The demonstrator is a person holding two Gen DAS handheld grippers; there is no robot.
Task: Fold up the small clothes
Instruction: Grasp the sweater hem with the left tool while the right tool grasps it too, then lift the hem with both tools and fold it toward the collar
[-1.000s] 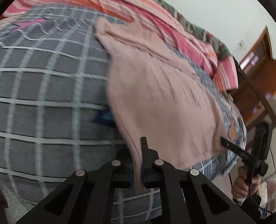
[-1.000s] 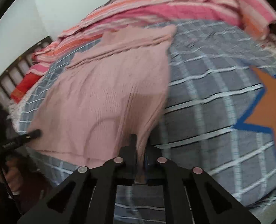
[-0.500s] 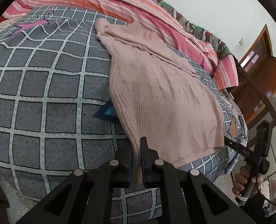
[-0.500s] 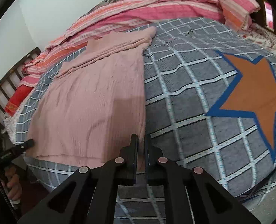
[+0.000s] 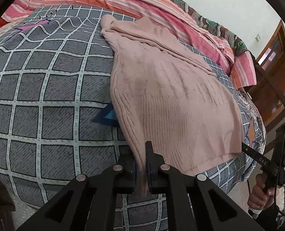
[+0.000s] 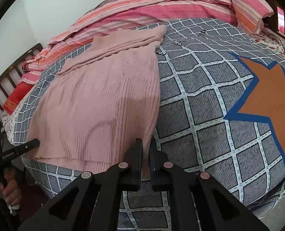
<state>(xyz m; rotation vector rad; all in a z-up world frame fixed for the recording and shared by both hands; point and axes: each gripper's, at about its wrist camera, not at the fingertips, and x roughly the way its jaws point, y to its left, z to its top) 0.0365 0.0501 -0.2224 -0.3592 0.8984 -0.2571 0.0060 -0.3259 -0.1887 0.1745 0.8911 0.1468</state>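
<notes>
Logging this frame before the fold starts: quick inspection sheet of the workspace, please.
Surface: grey checked bedspread with an orange star, covering the bed.
Job's things: one pink knit sweater lying flat, sleeves folded across its far end, hem toward the bed's near edge.
Clutter: striped pink-orange blanket bunched along the far side; striped pillow.
Grippers: left gripper shut on one hem corner; right gripper shut on the other hem corner.
Cables: thin dark cable by the right hand.
Surroundings: white wall; wooden furniture beside the bed; slatted wooden bed frame.
</notes>
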